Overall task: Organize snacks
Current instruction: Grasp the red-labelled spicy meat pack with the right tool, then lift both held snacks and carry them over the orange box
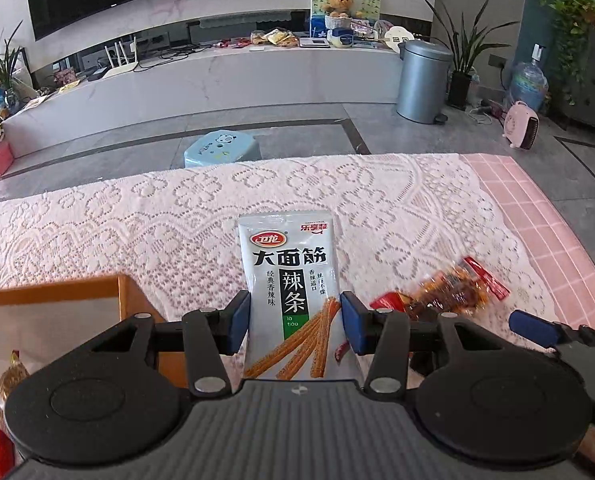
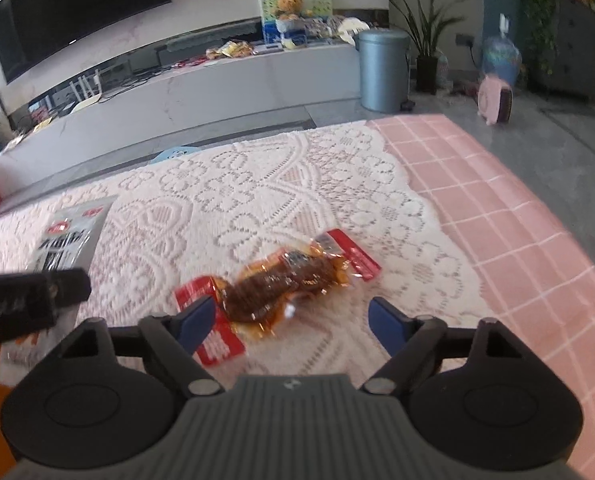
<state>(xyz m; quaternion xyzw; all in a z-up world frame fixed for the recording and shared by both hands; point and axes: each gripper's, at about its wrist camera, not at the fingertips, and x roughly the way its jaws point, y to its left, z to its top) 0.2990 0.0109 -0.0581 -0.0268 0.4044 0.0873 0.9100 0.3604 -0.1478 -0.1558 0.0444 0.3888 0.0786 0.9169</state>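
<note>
Below, a lace-covered table point(image 1: 177, 216) carries an orange box point(image 1: 129, 300) at its left, presumably the destination for snacks. Left gripper point(image 1: 295, 320) is clamped on the upright white snack packet point(image 1: 287, 280) (lifted clear, near the box); right gripper point(image 2: 289, 320), spread and empty, straddles the red-ended snack pouch point(image 2: 281, 280) lying on the lace.
</note>
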